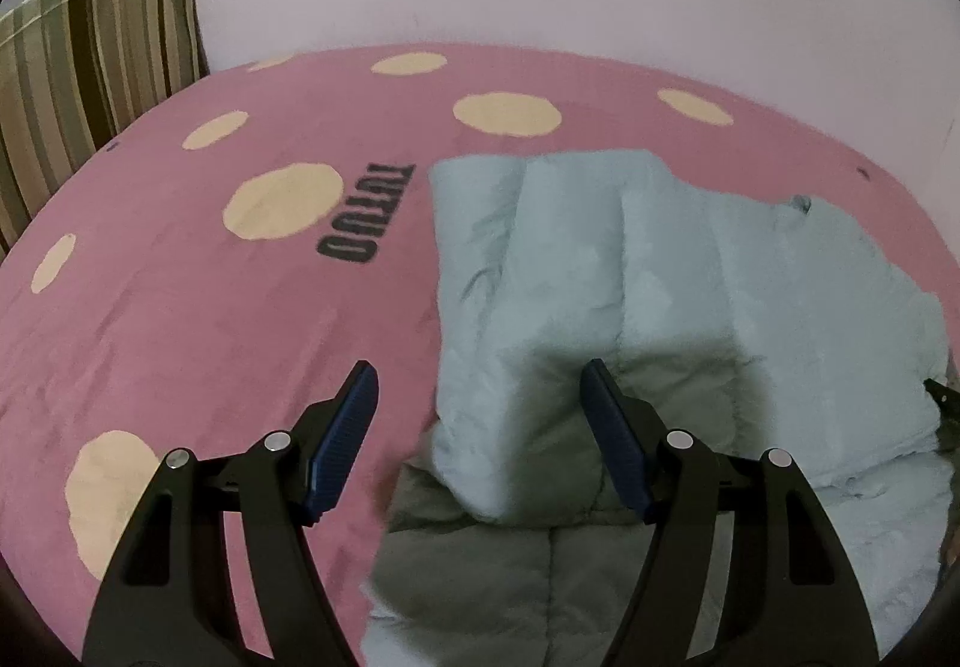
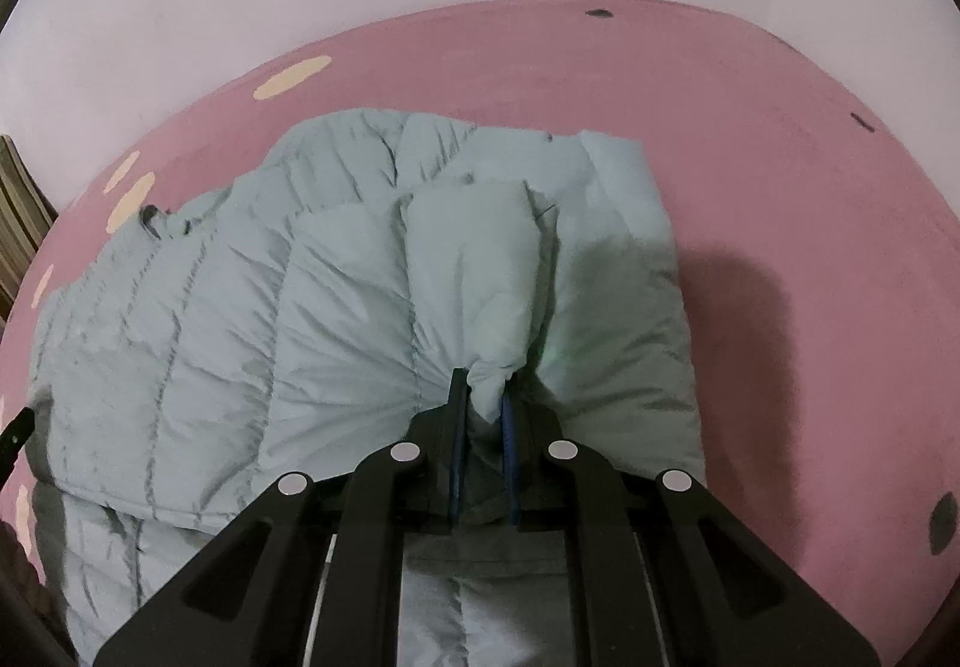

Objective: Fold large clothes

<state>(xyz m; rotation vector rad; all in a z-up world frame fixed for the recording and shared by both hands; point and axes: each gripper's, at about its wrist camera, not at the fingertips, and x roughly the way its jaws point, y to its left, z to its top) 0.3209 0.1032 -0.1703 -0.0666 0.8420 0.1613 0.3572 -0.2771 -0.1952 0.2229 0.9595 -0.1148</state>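
Currently: pale blue quilted puffer jacket [image 2: 336,319] on pink spotted bedspread [image 1: 198,319]. Right gripper [image 2: 483,397] clamped on jacket fold. Left gripper [image 1: 480,385] open over jacket's edge, nothing held.

Dim, soft indoor light; gripper shadows on jacket [image 2: 336,307], slight blur perhaps, fisheye-bent edges

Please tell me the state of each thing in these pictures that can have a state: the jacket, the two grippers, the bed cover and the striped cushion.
Puffer jacket: partly folded, lying on the bed cover, one bunched part pinched.
Right gripper: shut on the puffer jacket.
Left gripper: open, above the jacket's edge, holding nothing.
Bed cover: spread flat, mostly smooth.
Striped cushion: upright against the wall.
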